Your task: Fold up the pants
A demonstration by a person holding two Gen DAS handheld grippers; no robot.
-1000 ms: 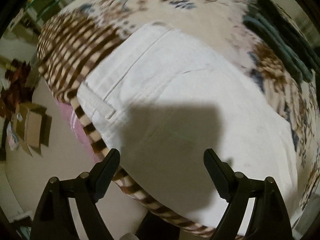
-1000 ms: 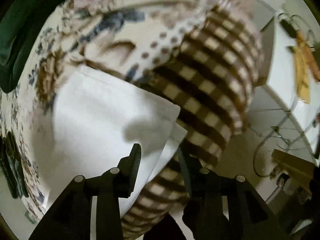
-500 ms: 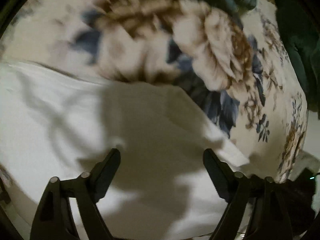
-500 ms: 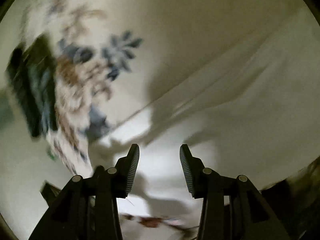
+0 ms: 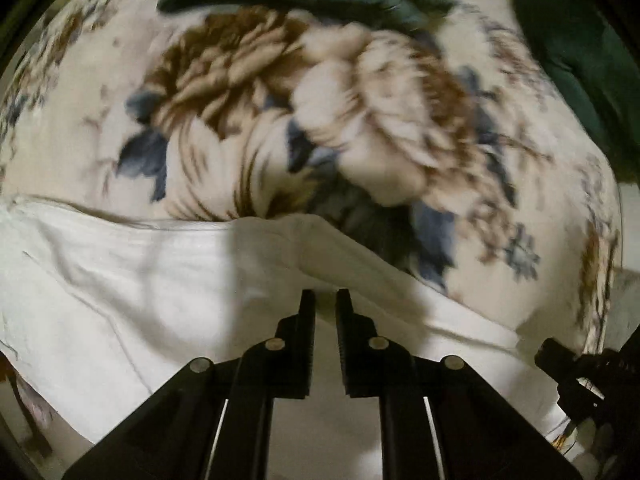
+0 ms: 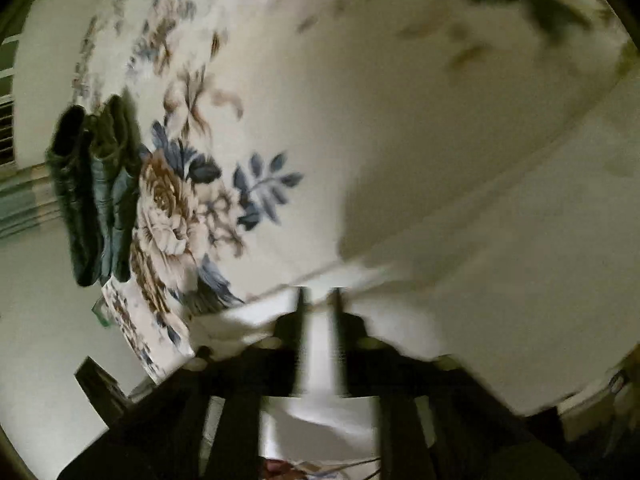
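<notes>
White pants [image 5: 140, 312] lie spread on the floral bedspread [image 5: 280, 120]. Your left claw [image 5: 325, 300] pinches a raised fold along their far edge, fingers nearly together. Your right claw [image 6: 319, 296], blurred, is likewise closed on white cloth at the pants' edge. Dark green folded clothes [image 6: 92, 192] lie well apart.

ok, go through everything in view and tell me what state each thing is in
white pants: lying on the bed, rumpled, far edge lifted in a ridge
left gripper: shut on the pants' edge
right gripper: shut on the pants' edge
floral bedspread: spread flat
dark folded clothes: stacked
</notes>
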